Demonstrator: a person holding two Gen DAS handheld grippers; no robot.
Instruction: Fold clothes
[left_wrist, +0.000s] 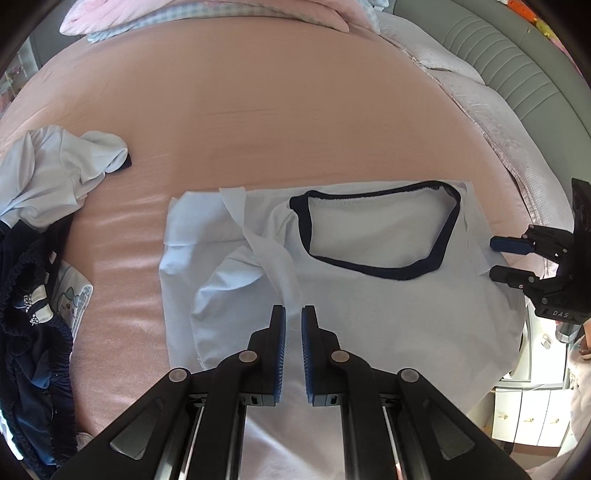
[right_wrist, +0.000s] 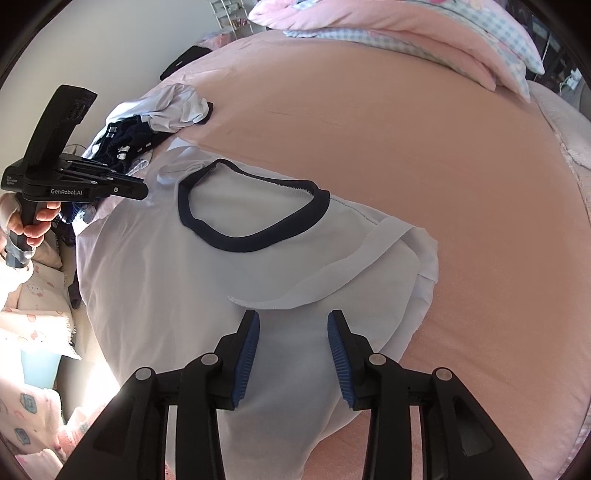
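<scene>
left tongs (left_wrist: 293, 314): steeply down, shut, empty | right tongs (right_wrist: 293, 319): steeply down, parted over shirt (right_wrist: 155, 280)

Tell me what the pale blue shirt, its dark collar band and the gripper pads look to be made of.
Pale blue shirt: thin matte knit, probably cotton; soft creases. Collar band: navy ribbed knit, stitching showing inside. Gripper pads: blue ridged rubber or soft plastic, judging by the fine grooves.
</scene>
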